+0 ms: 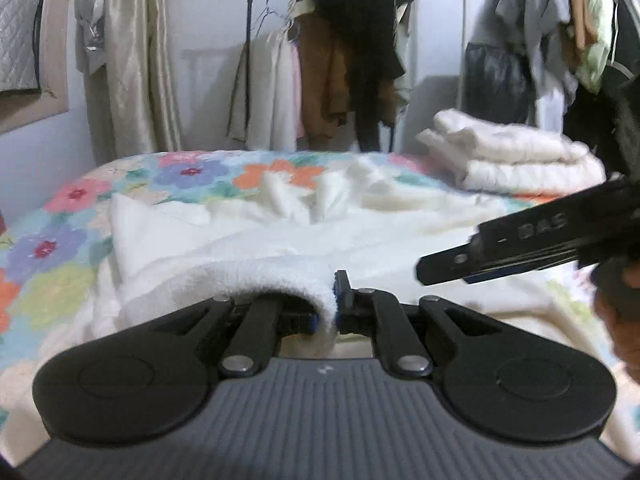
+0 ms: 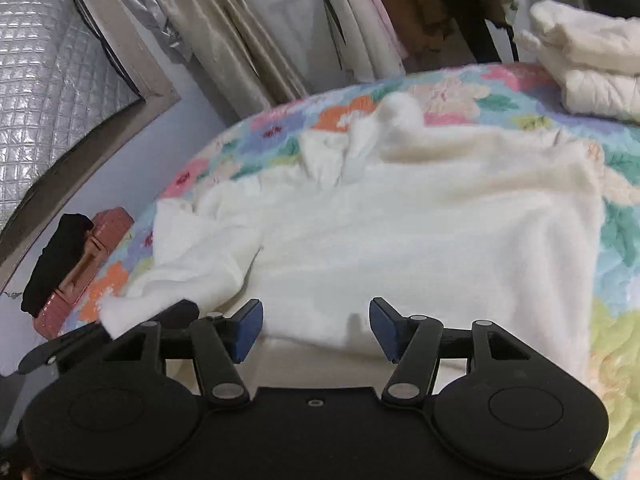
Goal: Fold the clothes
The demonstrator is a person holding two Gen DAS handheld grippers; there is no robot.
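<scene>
So the left claw (image 1: pixel 335 312) is pinched tight on a lifted edge of the fluffy white garment (image 1: pixel 280 236), which sprawls across the floral bed (image 1: pixel 60 216). Right claw (image 2: pixel 316 330) hangs wide open above it, gripping nothing. Folded white stack (image 1: pixel 516 156) sits at the bed's far corner.

The sweater (image 2: pixel 420 216) is spread out on the bed (image 2: pixel 616 240). Folded pile (image 2: pixel 588 60) sits at the far right, clothes rack (image 1: pixel 320 60) behind the bed.
</scene>
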